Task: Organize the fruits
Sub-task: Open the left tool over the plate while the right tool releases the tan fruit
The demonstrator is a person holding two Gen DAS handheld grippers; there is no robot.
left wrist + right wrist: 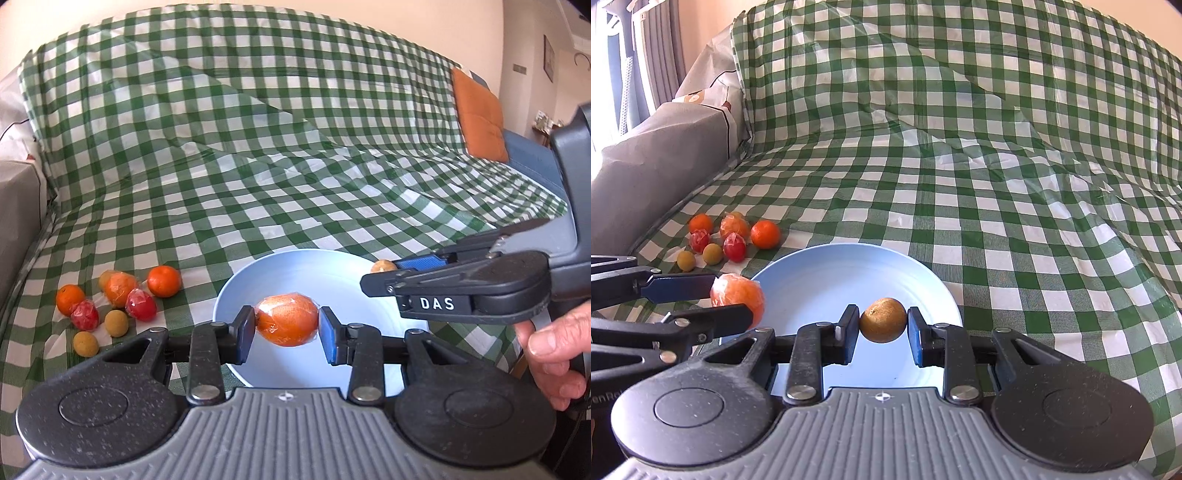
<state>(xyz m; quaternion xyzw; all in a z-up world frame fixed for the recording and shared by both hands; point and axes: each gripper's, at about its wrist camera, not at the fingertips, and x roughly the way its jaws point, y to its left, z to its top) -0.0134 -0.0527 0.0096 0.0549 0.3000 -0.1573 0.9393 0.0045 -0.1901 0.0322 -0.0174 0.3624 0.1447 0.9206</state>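
My left gripper (287,325) is shut on a plastic-wrapped orange fruit (287,325), held above the near rim of a pale blue plate (295,266). In the right wrist view that orange (738,297) hangs at the plate's left edge. My right gripper (882,320) is shut on a small brown round fruit (882,320) over the plate (827,280); from the left wrist view it (384,266) peeks out behind the right gripper (376,280). A pile of loose fruits (118,299) lies left of the plate: oranges, red wrapped ones, small olive-brown ones.
A green-and-white checked cloth (258,166) covers the sofa seat and back. A grey covered armrest (657,162) rises at the left. An orange cushion (480,114) leans at the far right. A hand (554,354) grips the right tool's handle.
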